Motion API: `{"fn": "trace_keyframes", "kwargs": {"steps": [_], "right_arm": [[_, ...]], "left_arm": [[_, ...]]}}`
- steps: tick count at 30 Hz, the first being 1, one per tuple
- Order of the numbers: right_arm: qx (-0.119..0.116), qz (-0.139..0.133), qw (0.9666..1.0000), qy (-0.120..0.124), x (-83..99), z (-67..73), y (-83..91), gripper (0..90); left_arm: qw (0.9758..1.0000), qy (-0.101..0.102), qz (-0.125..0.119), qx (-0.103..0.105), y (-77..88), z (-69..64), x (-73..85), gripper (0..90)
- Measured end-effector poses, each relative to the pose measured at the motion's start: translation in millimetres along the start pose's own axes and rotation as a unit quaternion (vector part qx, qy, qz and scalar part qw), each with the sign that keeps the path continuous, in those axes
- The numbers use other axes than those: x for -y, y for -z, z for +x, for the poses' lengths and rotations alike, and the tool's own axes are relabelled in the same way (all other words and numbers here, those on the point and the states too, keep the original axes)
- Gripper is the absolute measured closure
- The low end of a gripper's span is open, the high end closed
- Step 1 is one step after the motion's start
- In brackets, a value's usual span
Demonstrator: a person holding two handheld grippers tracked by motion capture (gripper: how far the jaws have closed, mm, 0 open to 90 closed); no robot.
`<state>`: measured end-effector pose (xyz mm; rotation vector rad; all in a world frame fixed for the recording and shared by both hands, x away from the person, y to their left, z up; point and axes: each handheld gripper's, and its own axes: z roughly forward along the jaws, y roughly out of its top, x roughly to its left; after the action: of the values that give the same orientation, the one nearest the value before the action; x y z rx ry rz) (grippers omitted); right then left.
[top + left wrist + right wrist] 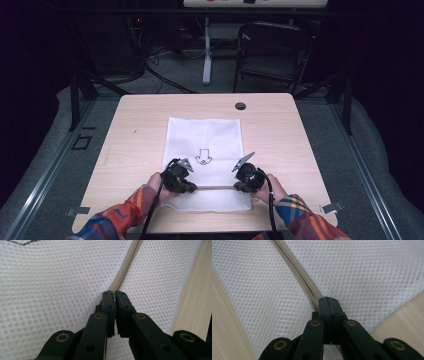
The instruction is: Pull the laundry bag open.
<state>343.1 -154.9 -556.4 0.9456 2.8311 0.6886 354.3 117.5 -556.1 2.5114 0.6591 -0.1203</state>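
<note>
Zipper [215, 188] on our mesh bag [204, 135] is pinched by both clamped grippers — left [191, 188], right [237, 188] — so one uneven tug could snag it.

Light wood table [280, 130], rounded corners, dark round grommet [240, 106] near far edge. Beyond it: black folding chair [272, 52], white stand leg [207, 50], cables on grey floor [165, 75]. Dark surroundings.

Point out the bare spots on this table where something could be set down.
The table is bare left and right of the mesh bag, and along the far edge around the dark cap. It is crowded near the front, where the left gripper and right gripper pinch the bag's zipper.
</note>
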Motion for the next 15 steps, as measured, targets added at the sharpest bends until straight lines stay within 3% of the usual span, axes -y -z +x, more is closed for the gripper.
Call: {"fn": "trace_keyframes", "kwargs": {"steps": [3,8,9,12,15], "right_arm": [[-0.001,0.003,1.0000,0.002,-0.1,-0.5,0.4,90.0],[-0.001,0.003,1.0000,0.002,-0.1,-0.7,0.3,90.0],[-0.001,0.003,1.0000,0.002,0.0,-0.8,0.4,90.0],[0.001,0.004,1.0000,0.003,0.0,-1.0,0.7,90.0],[-0.002,0.007,1.0000,0.004,0.0,-2.0,1.1,90.0]], "left_arm": [[1.0000,0.007,-0.002,-0.003,3.3,2.1,4.0,86.8],[0.9999,0.002,0.003,-0.011,6.9,4.9,7.4,86.8],[0.9999,0.010,-0.003,-0.007,7.3,5.3,8.5,86.8],[0.9998,0.007,0.005,-0.016,10.9,7.6,11.6,86.8],[0.9996,0.020,0.001,-0.019,14.7,10.5,16.9,86.8]]}}
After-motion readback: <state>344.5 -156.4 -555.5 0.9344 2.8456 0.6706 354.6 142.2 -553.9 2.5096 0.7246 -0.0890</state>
